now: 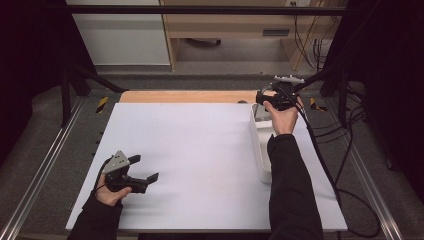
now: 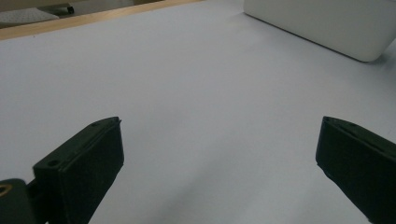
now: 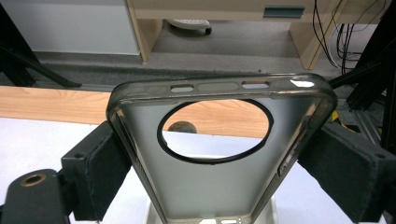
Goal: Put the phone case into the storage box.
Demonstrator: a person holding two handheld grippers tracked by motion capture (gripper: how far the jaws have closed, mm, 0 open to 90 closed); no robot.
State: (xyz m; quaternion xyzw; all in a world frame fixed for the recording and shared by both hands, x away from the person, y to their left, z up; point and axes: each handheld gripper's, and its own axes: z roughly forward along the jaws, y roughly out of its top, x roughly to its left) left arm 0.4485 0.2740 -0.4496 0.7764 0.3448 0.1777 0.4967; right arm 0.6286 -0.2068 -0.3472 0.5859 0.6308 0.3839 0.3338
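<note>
The right claw [image 3: 212,163] is clenched on a clear phone case [image 3: 219,154], with one black jaw pressed against each long edge of the case. In the right gripper view the phone case stands upright between the jaws, its open inner side facing the camera; a large round camera cutout sits in its upper half, and three slots run along its top edge. Through the cutout a strip of the wooden bench edge [image 3: 51,105] beyond the counter is visible. In the high view the right claw [image 1: 264,99] is held at the far right corner of the white counter [image 1: 190,160], above the far end of a long white bin [image 1: 260,145] that lies along the right side of the counter; the right hand [image 1: 284,117] grips the tool from behind, and its cable [image 1: 325,160] trails off over the right edge. The phone case itself is too small to make out in the high view. The left claw [image 1: 145,170] is released: its jaws stand wide apart with nothing between them. It rests low over the near left part of the counter, held by the left hand [image 1: 109,192], well apart from the bin. In the left gripper view the left claw [image 2: 219,158] points across bare counter toward the rounded white wall of the bin [image 2: 322,25] at upper right.
</note>
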